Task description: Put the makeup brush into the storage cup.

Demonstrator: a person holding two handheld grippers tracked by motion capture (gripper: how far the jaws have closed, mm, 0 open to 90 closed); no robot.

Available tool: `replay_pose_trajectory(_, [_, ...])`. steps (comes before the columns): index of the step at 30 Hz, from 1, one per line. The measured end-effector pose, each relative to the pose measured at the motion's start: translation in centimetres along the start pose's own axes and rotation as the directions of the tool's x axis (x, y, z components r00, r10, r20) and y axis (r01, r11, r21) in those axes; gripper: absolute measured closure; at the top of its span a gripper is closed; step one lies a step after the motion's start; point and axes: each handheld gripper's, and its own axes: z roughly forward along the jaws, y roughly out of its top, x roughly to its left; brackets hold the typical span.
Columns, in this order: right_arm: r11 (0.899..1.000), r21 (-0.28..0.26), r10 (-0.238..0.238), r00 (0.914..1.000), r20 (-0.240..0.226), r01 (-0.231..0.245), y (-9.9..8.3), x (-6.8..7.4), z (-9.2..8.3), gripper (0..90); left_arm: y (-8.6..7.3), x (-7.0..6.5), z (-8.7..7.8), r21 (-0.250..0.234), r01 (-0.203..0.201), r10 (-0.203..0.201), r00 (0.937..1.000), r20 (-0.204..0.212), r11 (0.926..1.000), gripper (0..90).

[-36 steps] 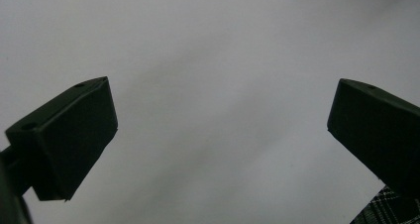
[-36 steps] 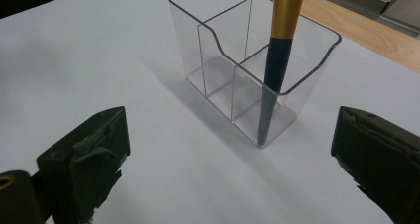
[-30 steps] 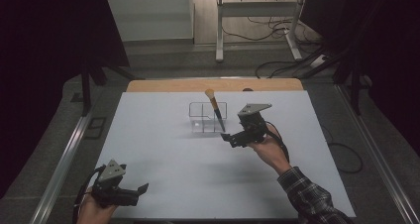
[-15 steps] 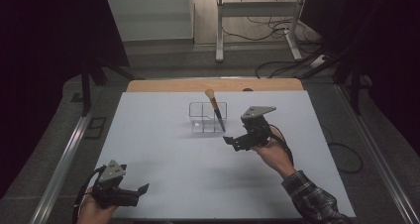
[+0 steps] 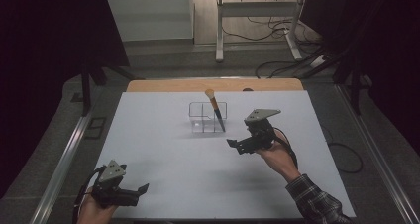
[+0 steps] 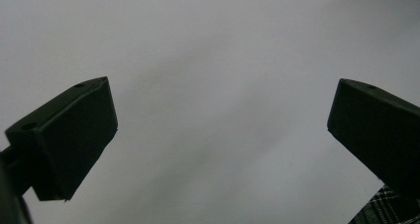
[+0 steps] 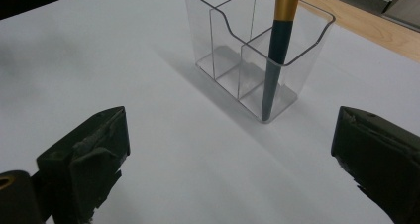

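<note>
A clear three-compartment organiser stands on the white table toward its far middle. A brush with a dark handle, gold ferrule and tan bristles stands bristles-up in its right end compartment, leaning left. My right gripper hovers open just right of and nearer than the organiser, with nothing between its jaws. In the right gripper view the organiser and brush lie ahead of the open right gripper. My left gripper rests open at the near left edge; the left gripper faces bare table.
A wooden strip runs along the table's far edge. Beyond it stands a metal frame with cables on the floor. A plaid sleeve shows at the bottom right of the left gripper view. Metal rails flank the table.
My right gripper has drawn back a little from the organiser, toward the right and the near side. The left gripper and the brush have stayed put.
</note>
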Motion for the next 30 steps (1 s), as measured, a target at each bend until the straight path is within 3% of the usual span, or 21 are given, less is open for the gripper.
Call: replay_pose_trajectory(30, [1.000, 0.018, 0.002, 1.0000, 0.008, -0.002, -1.7, 0.0, -2.0, 1.3, 0.0, 0.0, 0.1, 0.004, -0.004, 0.004, 1.0000, -0.007, 1.0000, 0.0])
